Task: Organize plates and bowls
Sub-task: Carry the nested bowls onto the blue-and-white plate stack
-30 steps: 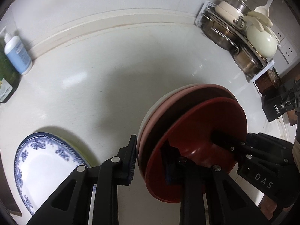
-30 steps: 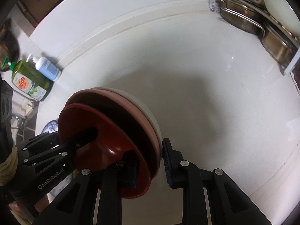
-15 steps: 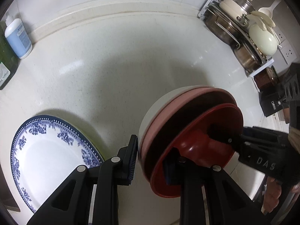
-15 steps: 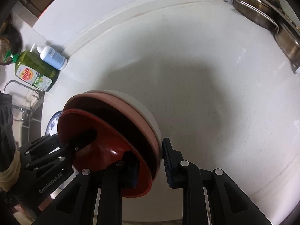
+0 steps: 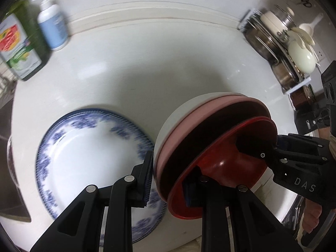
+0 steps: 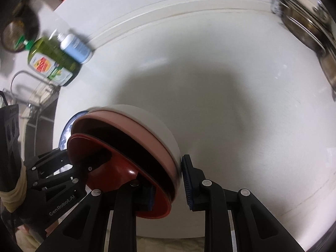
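Note:
A nested stack of bowls (image 5: 212, 147), white outermost, then pink, dark, and red innermost, is held tilted above the white counter. My left gripper (image 5: 168, 180) is shut on its near rim. My right gripper (image 6: 168, 189) is shut on the opposite rim of the same stack (image 6: 130, 147); it shows at the right of the left wrist view (image 5: 294, 168). A blue-and-white patterned plate (image 5: 92, 159) lies flat on the counter below and left of the stack, and peeks out in the right wrist view (image 6: 69, 126).
A green dish-soap bottle (image 5: 19, 46) and a white-blue pump bottle (image 5: 52, 25) stand at the back left. A rack of steel pots and cream lids (image 5: 289, 48) stands at the back right. A faucet (image 6: 23, 79) and sink are at the left.
Both grippers have carried the bowl stack leftwards towards the blue-and-white plate, which now sits right beside the stack. The soap bottles have come further into view.

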### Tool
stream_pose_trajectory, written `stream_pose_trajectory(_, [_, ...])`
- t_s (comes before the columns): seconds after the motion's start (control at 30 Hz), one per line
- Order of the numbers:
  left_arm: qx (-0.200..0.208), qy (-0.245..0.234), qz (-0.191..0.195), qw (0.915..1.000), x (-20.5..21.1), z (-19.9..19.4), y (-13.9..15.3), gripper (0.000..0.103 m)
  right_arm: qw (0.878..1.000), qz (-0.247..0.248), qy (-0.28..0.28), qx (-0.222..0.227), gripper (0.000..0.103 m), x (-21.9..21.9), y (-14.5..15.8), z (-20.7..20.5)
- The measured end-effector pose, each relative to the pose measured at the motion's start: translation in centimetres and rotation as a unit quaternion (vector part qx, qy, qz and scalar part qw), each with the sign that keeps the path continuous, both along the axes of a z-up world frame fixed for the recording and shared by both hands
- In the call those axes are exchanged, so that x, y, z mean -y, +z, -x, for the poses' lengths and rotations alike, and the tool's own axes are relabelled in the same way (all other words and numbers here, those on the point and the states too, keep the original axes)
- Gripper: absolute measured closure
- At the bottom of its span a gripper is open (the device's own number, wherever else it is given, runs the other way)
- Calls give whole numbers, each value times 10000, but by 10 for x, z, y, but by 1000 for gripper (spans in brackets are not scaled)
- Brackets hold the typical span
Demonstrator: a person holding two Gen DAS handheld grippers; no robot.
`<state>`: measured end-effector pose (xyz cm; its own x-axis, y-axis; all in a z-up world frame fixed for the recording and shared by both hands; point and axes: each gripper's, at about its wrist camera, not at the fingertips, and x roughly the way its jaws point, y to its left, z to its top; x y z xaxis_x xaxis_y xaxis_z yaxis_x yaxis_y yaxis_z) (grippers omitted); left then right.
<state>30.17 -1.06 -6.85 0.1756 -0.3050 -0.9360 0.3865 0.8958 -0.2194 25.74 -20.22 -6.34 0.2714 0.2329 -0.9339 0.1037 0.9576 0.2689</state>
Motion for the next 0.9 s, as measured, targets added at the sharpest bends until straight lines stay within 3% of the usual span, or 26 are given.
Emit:
stream_pose_trajectory(0.27, [-42,518,-334,9981,-57,10,6,78,9972,-117,744,-33,79,-60,5,-7])
stream_pose_trajectory(0.57, [-376,887,-723,9927,-107,24,1,78,9837,-367,1698,-458,79,-124,-6,-15])
stream_pose_trajectory(0.9, [-724,1101,-678,9890,-132,18,-17,78,9705,-391,2205,-895,79,-161,-26,-25])
